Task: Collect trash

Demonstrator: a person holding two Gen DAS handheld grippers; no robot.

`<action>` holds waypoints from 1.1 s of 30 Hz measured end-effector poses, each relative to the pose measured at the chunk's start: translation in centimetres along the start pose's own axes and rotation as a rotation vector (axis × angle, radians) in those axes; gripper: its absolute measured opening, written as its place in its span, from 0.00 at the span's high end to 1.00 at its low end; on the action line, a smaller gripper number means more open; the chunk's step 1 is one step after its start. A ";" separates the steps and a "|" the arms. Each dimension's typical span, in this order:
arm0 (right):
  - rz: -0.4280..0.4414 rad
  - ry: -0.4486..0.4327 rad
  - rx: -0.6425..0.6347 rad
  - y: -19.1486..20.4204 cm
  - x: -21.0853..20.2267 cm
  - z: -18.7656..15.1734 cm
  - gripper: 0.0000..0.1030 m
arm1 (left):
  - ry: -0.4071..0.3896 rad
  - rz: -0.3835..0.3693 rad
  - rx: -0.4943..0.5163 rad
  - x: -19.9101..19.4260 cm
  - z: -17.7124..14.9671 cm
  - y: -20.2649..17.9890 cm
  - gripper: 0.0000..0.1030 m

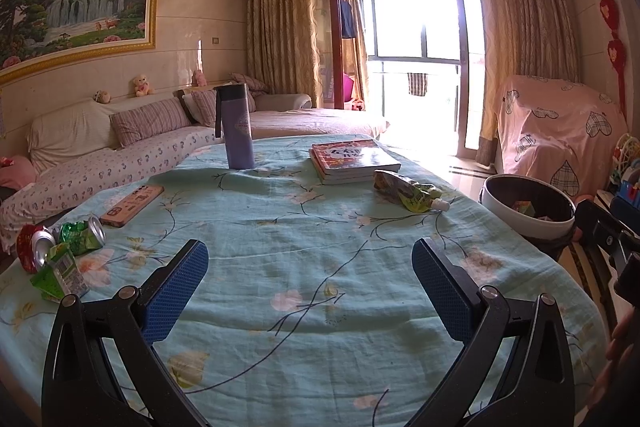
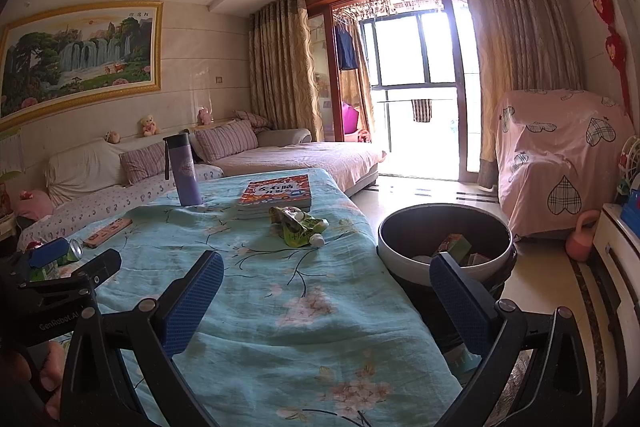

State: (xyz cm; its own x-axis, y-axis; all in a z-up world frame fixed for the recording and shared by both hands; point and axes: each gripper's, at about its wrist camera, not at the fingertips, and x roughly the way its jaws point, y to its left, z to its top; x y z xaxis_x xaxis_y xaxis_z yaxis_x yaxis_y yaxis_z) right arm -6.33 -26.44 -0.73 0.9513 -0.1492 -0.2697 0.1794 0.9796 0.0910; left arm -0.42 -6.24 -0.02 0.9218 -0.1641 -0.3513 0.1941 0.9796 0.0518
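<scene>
**Both grippers wide and empty over the worktop**

We hold the left gripper (image 1: 310, 283) above the floral-clothed worktop (image 1: 320, 247), jaws spread wide with nothing between them. Our right gripper (image 2: 326, 299) is equally wide and empty, one finger over the cloth and the other in front of the trash bin (image 2: 400, 251).

The bin stands on the floor just beside the worktop's right edge, with a few cartons inside. A crumpled spout pouch (image 1: 406, 191) lies near the stacked books (image 1: 354, 158). Crushed cans (image 1: 60, 241) and a green carton (image 1: 60, 273) cluster at the left edge, near a phone (image 1: 131, 205). A purple bottle (image 1: 237, 126) stands upright at the far side.
</scene>
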 end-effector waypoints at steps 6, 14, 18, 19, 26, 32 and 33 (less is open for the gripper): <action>0.001 0.006 0.006 -0.2 0.0 0.0 0.00 | 0.006 -0.004 0.004 0.3 0.0 -0.1 0.00; 0.002 0.009 0.008 -0.3 0.1 0.0 0.00 | 0.011 -0.010 0.008 0.5 0.0 -0.2 0.00; 0.003 0.014 0.010 -0.3 0.2 -0.1 0.00 | 0.013 -0.010 0.008 0.6 0.0 -0.2 0.00; 0.003 0.015 0.009 -0.3 0.2 -0.1 0.00 | 0.013 -0.011 0.008 0.6 0.0 -0.2 0.00; 0.005 0.021 0.007 -0.3 0.4 -0.1 0.00 | 0.019 -0.014 0.006 0.8 -0.1 -0.2 0.00; 0.007 0.023 0.007 -0.2 0.4 -0.1 0.00 | 0.023 -0.017 0.005 0.9 -0.2 -0.3 0.00; 0.007 0.024 0.006 -0.2 0.4 -0.1 0.00 | 0.024 -0.018 0.005 0.9 -0.2 -0.3 0.00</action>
State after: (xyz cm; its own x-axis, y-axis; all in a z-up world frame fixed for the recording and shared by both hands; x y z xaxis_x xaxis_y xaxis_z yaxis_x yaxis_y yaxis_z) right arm -6.00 -26.69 -0.96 0.9463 -0.1391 -0.2918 0.1745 0.9797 0.0991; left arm 0.31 -6.61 -0.51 0.9100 -0.1787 -0.3742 0.2123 0.9759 0.0503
